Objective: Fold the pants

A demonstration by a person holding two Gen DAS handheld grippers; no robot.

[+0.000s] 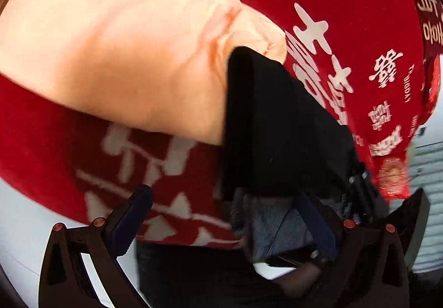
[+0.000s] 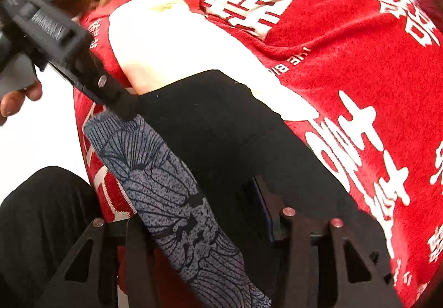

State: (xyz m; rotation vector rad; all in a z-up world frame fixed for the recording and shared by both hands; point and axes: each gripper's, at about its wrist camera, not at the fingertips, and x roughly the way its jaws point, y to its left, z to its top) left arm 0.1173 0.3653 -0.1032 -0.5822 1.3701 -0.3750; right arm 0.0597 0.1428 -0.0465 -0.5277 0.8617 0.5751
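Note:
Black pants (image 2: 221, 125) with a grey patterned waistband (image 2: 171, 191) lie on a red blanket with white characters (image 2: 346, 45). In the right wrist view my right gripper (image 2: 199, 225) has its jaws apart on either side of the waistband, with black cloth against the right finger (image 2: 265, 211). My left gripper (image 2: 119, 103) shows at upper left, its tip on the waistband's far end. In the left wrist view the left gripper (image 1: 224, 213) is open, with the grey waistband (image 1: 271, 225) and black pants (image 1: 277, 128) by its right finger (image 1: 313, 219).
A pale peach cloth (image 1: 110, 45) lies on the blanket beside the pants; it also shows in the right wrist view (image 2: 166, 42). White floor (image 2: 41, 136) lies to the left. My hand (image 2: 16, 100) holds the left gripper's handle.

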